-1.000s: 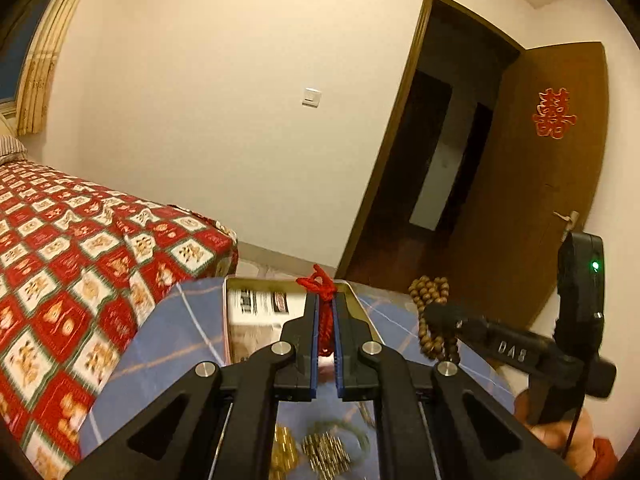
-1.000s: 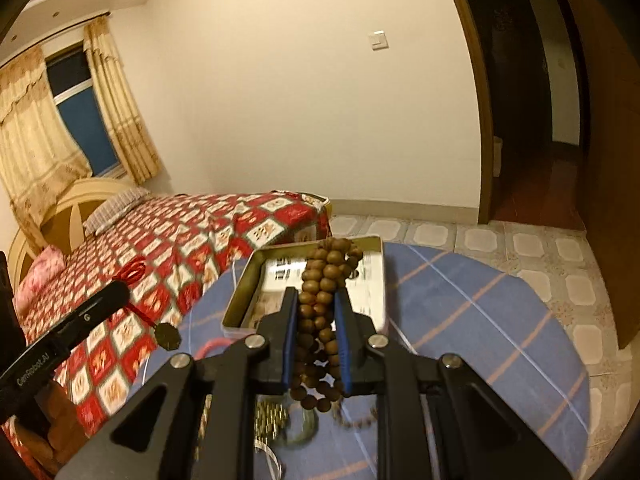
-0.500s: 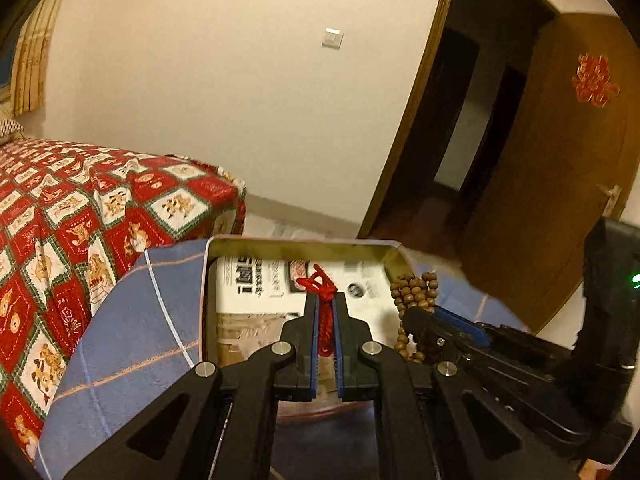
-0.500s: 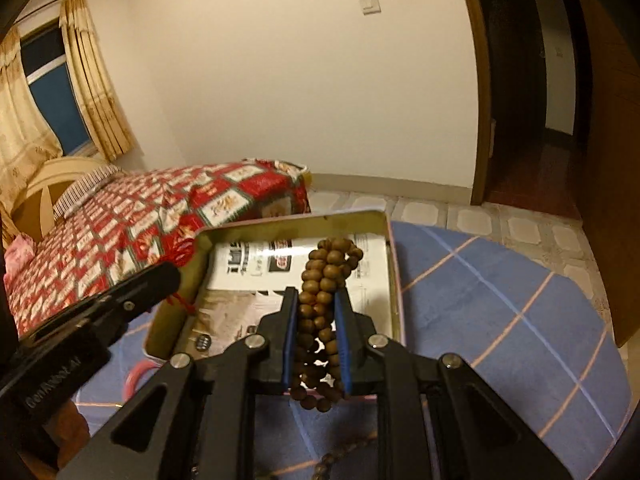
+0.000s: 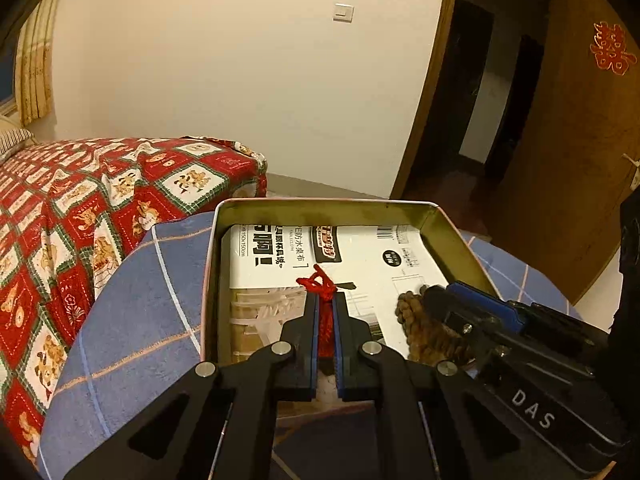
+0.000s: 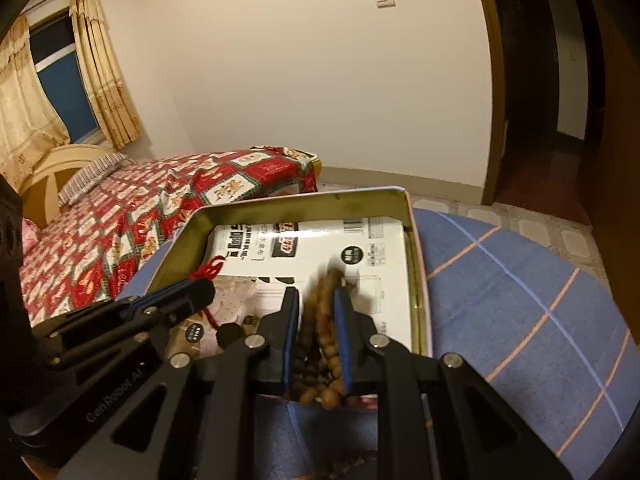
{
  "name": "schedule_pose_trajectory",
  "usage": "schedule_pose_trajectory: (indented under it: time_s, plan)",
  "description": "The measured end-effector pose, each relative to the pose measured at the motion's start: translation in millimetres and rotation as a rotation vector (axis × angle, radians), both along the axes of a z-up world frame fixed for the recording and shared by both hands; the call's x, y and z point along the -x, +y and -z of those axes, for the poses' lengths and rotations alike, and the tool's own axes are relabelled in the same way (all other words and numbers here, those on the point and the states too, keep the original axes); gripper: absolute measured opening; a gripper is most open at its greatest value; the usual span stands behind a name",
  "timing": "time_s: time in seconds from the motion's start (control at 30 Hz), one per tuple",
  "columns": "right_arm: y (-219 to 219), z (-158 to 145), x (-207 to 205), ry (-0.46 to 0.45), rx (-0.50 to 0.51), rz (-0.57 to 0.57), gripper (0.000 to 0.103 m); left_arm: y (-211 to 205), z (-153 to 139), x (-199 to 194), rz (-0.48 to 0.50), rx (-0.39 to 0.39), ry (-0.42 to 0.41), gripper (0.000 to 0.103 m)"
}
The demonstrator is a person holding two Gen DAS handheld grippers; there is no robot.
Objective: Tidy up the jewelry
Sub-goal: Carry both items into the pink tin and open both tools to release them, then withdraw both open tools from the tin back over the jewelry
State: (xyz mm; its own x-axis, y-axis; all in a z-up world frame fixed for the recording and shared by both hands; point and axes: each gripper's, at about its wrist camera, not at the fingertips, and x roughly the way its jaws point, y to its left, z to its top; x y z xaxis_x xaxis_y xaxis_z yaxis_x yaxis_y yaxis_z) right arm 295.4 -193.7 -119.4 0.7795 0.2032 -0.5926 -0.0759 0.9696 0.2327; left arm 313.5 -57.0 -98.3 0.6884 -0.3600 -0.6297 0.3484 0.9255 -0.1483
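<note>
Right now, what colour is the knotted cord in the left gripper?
Red; the knotted cord shows best in the left wrist view.

My left gripper (image 5: 326, 304) is a matte black linkage with round silver screw heads at the pivots and thin blue pads lining its fingers. My right gripper (image 6: 316, 300) matches it: black arms, silver screws, blue pads. White letters "DAS" mark its body; grey lettering marks the left one's.

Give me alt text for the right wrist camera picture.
The right hand-held gripper, jaws just opening, has brown wooden beads between them over an open metal tin. The left hand-held gripper holds a red cord over the same tin.
</note>
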Motion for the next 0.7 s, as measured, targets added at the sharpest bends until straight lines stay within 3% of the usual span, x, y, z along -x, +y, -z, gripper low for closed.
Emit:
schedule_pose_trajectory:
  time_s: [0.03, 0.07, 0.23, 0.3, 0.37, 0.43, 0.5, 0.7]
  plan:
    - [-1.1, 1.4, -1.2, 0.012, -0.023, -0.008, 0.037, 0.0, -0.1, -0.1, -0.006, -0.004, 0.000, 0.005]
    - [-1.4, 1.5, -1.0, 0.016, -0.038, -0.001, 0.055, 1.5, -0.8, -0.2, -0.018, -0.003, -0.005, 0.005]
    - [-12.2, -27.7, 18.1, -0.090, -0.034, 0.076, 0.058, 8.0, -10.2, 1.3, -0.039, 0.031, 0.027, 0.010]
    - [-11.9, -37.9, 25.6, -0.100, 0.009, 0.103, 0.065, 10.4, -15.9, 5.4, -0.052, 0.030, 0.027, 0.021]
    - [-9.9, -42.2, 32.4, -0.088, 0.031, 0.116, 0.066, 13.4, -23.3, 14.1, -0.073, 0.013, 0.008, 0.055]
    - [-6.0, -43.0, 40.2, -0.075, 0.052, 0.119, 0.067, 19.0, -30.2, 22.9, -0.105, 0.002, -0.030, 0.071]
    - [-1.8, -41.8, 47.0, -0.065, 0.074, 0.122, 0.070, 25.7, -37.1, 33.7, -0.133, -0.005, -0.065, 0.072]
    - [6.4, -37.9, 64.4, -0.032, 0.086, 0.127, 0.070, 42.0, -44.2, 62.9, -0.167, -0.016, -0.058, 0.072]
